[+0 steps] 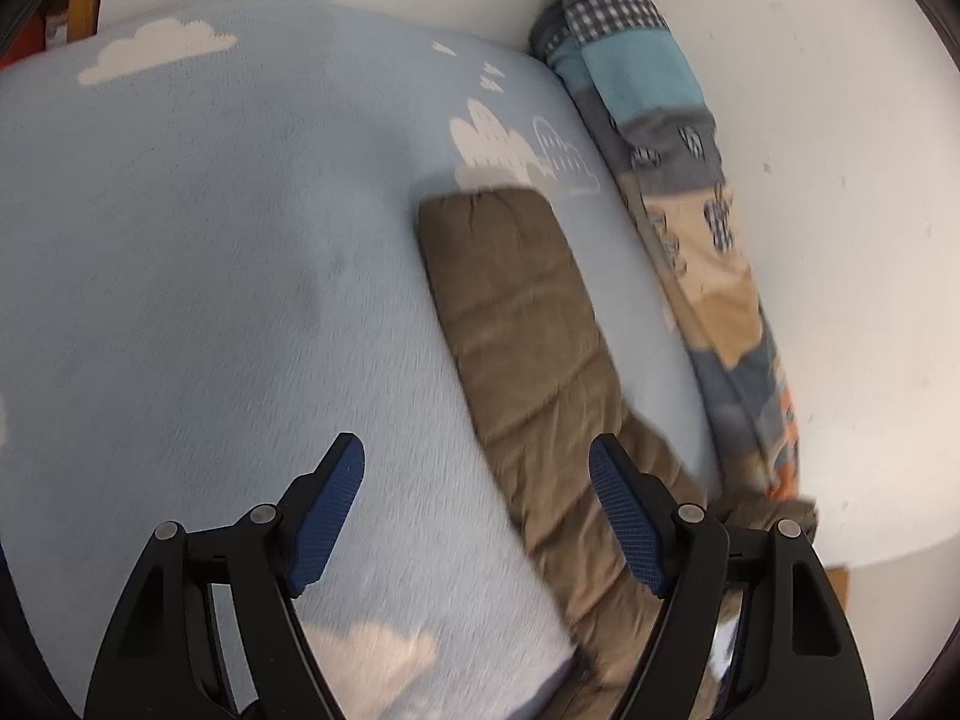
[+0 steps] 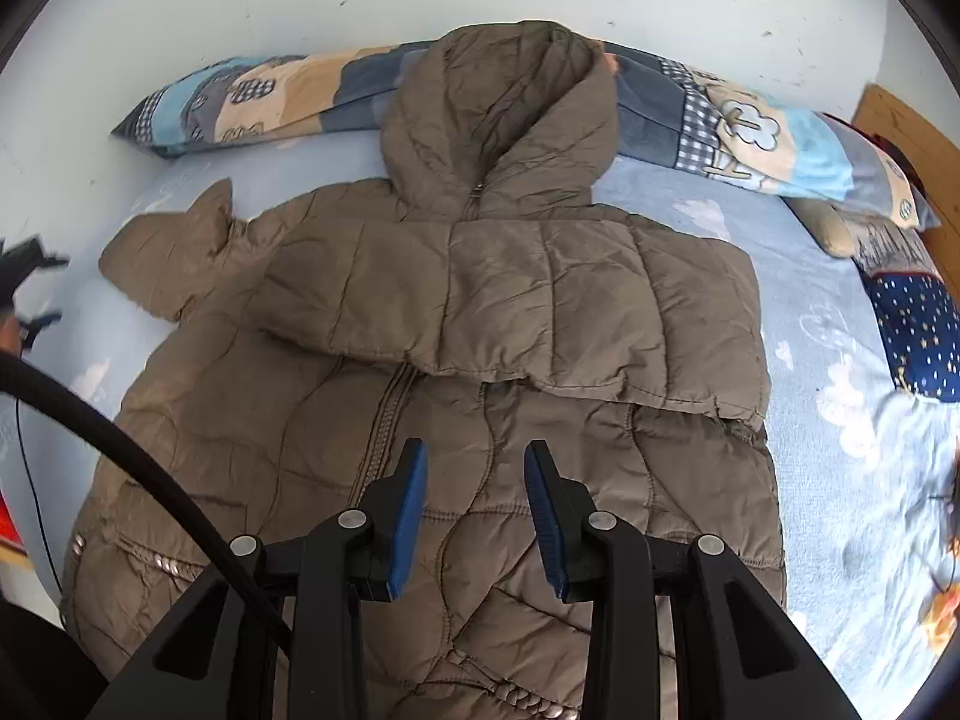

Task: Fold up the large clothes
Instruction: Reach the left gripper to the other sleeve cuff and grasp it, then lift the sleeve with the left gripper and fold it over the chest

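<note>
A brown quilted hooded jacket (image 2: 480, 312) lies front up on the light blue cloud-print bed sheet (image 2: 840, 360). One sleeve is folded across its chest, and the other sleeve (image 2: 168, 252) sticks out to the left. My right gripper (image 2: 477, 504) hovers over the jacket's lower front, near the zip, its jaws partly apart with nothing between them. In the left wrist view that outstretched sleeve (image 1: 516, 324) runs up the sheet (image 1: 210, 240). My left gripper (image 1: 480, 504) is open above it; the sleeve passes under the right fingertip (image 1: 624, 516), and no pad presses on it.
A long patchwork pillow (image 2: 240, 96) (image 1: 660, 150) lies along the white wall. A dark blue starred pillow (image 2: 918, 330) and a wooden headboard (image 2: 900, 132) are at the right. A black cable (image 2: 120, 444) crosses the lower left.
</note>
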`<state>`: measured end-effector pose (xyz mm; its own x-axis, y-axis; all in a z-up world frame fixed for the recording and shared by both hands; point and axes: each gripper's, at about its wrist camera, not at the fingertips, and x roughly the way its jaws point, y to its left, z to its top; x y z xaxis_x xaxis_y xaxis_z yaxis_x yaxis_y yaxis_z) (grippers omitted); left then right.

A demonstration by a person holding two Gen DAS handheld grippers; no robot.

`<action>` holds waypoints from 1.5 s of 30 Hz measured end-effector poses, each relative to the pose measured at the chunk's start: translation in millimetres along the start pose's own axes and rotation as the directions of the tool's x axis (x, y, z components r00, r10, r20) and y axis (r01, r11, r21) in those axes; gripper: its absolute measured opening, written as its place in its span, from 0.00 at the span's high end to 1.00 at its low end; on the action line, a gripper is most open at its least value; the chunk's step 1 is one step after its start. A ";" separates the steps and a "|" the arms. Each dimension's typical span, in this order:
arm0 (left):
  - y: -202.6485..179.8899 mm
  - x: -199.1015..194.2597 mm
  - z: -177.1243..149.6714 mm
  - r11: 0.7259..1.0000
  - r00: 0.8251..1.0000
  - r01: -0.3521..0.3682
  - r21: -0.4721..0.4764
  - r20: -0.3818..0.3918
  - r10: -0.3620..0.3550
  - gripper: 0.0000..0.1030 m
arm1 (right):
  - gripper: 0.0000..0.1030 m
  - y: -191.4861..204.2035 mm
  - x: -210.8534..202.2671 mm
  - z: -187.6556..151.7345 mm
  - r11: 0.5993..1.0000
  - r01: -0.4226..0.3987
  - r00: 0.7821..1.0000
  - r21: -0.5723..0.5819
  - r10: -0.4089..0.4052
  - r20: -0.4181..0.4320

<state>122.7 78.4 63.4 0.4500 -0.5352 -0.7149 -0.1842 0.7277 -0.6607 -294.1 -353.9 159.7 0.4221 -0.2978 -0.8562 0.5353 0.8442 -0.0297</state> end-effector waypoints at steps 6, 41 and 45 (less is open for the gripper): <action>17.7 36.7 35.6 0.991 0.996 0.081 -0.109 0.044 -0.076 0.30 | 0.64 9.3 9.8 0.5 1.000 0.004 1.000 -0.028 -0.005 -0.019; -36.1 -23.2 55.6 0.957 0.918 0.291 0.022 0.275 -0.286 0.87 | 0.64 -11.1 17.3 3.7 0.996 0.034 0.999 0.077 -0.032 -0.037; -46.3 -63.5 51.1 0.951 0.904 0.309 0.029 0.300 -0.303 0.87 | 0.64 -23.7 10.4 4.6 0.991 0.048 0.999 0.122 -0.046 -0.021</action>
<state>147.2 100.6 151.0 0.7252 -0.5760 -0.3773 -0.0106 0.5386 -0.8425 -299.0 -379.0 153.9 0.3816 -0.3272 -0.8645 0.6403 0.7681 -0.0080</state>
